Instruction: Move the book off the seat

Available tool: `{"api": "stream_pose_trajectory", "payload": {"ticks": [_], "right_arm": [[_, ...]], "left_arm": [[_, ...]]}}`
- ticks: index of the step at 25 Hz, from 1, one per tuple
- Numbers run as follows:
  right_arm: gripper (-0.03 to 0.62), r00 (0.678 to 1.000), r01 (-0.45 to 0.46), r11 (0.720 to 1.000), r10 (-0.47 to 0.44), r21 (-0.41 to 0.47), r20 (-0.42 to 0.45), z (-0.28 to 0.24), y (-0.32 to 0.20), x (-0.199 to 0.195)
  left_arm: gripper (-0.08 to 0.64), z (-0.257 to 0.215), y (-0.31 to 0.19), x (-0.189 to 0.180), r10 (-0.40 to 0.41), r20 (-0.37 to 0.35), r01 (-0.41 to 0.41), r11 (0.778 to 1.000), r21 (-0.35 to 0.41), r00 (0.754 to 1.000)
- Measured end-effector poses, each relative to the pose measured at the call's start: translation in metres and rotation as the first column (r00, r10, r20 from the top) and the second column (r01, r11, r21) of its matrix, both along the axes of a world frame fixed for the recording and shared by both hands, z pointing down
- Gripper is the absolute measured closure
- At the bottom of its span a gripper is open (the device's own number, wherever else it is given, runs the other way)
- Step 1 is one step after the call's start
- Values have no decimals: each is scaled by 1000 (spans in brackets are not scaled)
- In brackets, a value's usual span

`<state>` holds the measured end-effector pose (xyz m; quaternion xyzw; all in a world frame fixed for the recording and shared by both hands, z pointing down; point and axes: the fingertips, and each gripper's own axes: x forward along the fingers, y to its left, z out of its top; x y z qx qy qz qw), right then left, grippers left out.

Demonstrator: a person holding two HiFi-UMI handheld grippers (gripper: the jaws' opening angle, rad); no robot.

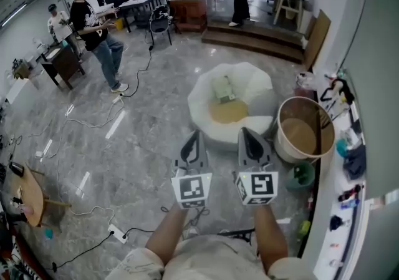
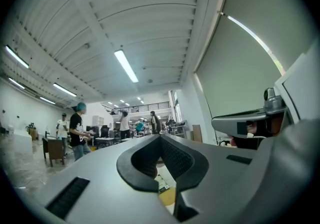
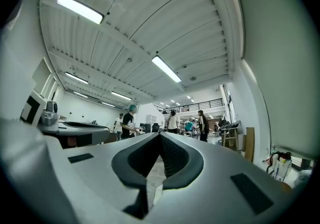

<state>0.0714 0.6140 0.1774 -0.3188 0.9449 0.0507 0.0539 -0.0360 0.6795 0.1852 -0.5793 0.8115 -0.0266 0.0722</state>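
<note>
A small pale green book (image 1: pixel 224 89) lies on the white round seat (image 1: pixel 259 85), just behind its tan cushion (image 1: pixel 229 111). My left gripper (image 1: pixel 194 138) and right gripper (image 1: pixel 250 136) are held side by side in front of the seat, both shut with nothing between the jaws. They point at the seat from a short distance and touch nothing. In the left gripper view a sliver of the book (image 2: pixel 162 183) and tan cushion shows through the gap under the closed jaws. The right gripper view shows only its closed jaws (image 3: pixel 160 135) and the room beyond.
A round tan bin (image 1: pixel 304 129) stands right of the seat, beside a white counter (image 1: pixel 343 179) with small items. Cables and a power strip (image 1: pixel 117 233) lie on the grey marble floor. A person in black (image 1: pixel 93 29) stands far left near desks; a wooden step (image 1: pixel 255 35) is beyond the seat.
</note>
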Motion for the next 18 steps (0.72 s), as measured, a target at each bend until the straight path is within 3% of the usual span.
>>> {"api": "stream_pose_trajectory", "payload": {"ticks": [11, 18], "right_arm": [[589, 1000, -3, 999, 4, -35, 20, 15, -24, 46], [589, 1000, -6, 999, 6, -47, 5, 26, -46, 42]], "left_arm": [[558, 15, -28, 45, 11, -6, -11, 1000, -25, 1000], [558, 20, -51, 44, 23, -29, -23, 1000, -7, 999]]}}
